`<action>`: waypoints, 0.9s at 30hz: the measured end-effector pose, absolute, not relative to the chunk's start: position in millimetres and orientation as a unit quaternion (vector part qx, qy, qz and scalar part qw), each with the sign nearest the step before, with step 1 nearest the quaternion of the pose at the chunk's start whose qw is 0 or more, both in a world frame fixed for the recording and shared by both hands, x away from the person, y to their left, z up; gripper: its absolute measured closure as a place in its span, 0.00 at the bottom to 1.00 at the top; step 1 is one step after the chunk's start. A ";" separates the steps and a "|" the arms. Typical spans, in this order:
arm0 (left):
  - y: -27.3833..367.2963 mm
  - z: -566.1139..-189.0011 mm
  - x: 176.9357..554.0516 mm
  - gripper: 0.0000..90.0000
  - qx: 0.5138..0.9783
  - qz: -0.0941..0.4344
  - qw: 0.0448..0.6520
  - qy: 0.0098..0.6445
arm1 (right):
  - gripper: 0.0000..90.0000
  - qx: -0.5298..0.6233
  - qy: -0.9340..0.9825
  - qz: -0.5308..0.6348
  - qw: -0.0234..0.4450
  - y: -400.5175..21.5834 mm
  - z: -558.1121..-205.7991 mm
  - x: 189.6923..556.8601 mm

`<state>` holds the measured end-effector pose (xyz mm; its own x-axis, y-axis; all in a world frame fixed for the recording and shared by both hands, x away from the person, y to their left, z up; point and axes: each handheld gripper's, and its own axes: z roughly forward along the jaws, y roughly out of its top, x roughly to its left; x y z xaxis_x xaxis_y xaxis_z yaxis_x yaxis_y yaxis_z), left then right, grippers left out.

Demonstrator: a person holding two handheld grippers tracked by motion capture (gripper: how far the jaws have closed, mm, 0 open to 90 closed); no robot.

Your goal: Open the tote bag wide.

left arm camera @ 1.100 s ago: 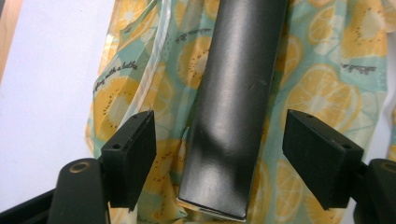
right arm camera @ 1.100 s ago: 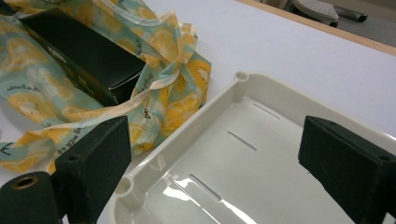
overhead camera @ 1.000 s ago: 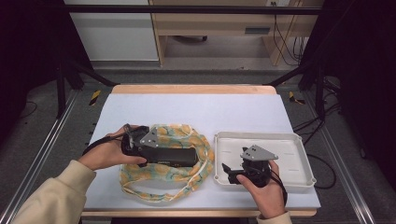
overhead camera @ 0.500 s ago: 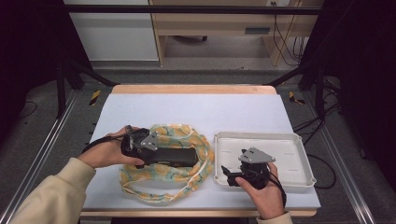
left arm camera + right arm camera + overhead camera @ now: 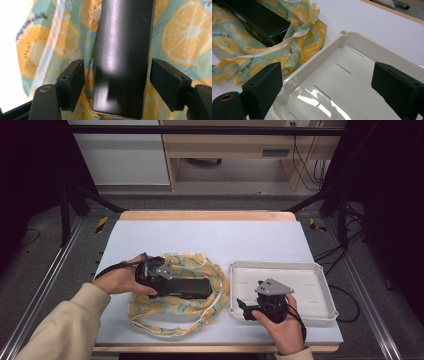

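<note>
— Black cardboard: a long box (image 5: 122,57), flat on the citrus-print cloth (image 5: 185,37), left of the white tray (image 5: 320,290) on the table (image 5: 225,240).

— Gripped yet?

— No. Left gripper (image 5: 120,82) spread wide, one jaw on either side of the box, with a gap on both sides.

— Any change from a second ago?

— Hardly. Seems nudged a touch farther along the box, though hard to judge from the high view. Box and cloth unmoved.

— And the right gripper (image 5: 324,82)?

— Parked as before over the tray's near left corner. Jaws apart, holding nothing. Nothing in the tray either.

— Meaning?

— Probably lined up for the pinch, not yet made. Next, most likely: close on the box's long sides, lift clear of the cloth's loose ties, perhaps carry across to the tray.
</note>
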<state>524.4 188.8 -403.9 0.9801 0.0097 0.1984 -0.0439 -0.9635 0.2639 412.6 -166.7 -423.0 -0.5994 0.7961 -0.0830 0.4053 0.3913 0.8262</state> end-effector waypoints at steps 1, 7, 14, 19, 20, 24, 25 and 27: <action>188.8 -405.5 524.6 0.32 0.986 0.096 0.136 -0.008 | 0.11 0.377 0.798 0.403 0.242 -166.6 -423.2 412.9; 188.1 -410.7 528.1 0.33 0.987 0.084 0.135 -0.013 | 0.11 0.379 0.798 0.401 0.242 -167.3 -424.0 413.5; 182.7 -412.9 528.0 0.35 0.987 0.078 0.134 -0.030 | 0.11 0.379 0.799 0.400 0.241 -167.8 -424.7 414.0; 180.9 -414.5 527.9 0.36 0.988 0.072 0.137 -0.027 | 0.11 0.379 0.799 0.400 0.240 -167.5 -424.8 413.9; 180.5 -414.9 528.2 0.36 0.988 0.071 0.135 -0.028 | 0.11 0.379 0.800 0.399 0.239 -167.5 -424.9 414.0; 179.5 -418.0 529.7 0.39 0.989 0.066 0.127 -0.028 | 0.11 0.380 0.801 0.397 0.239 -167.6 -425.6 414.2; 179.0 -418.7 529.9 0.40 0.990 0.065 0.125 -0.030 | 0.11 0.380 0.801 0.397 0.239 -167.8 -425.6 414.2; 178.5 -419.0 530.0 0.44 0.990 0.069 0.120 -0.031 | 0.11 0.378 0.801 0.397 0.240 -168.3 -425.6 414.4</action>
<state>530.0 178.5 -419.0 0.9886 -0.0448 0.1436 -0.0778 -0.9693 0.2331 414.4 -168.3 -425.6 -0.5988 0.7965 -0.0833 0.4153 0.3978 0.8181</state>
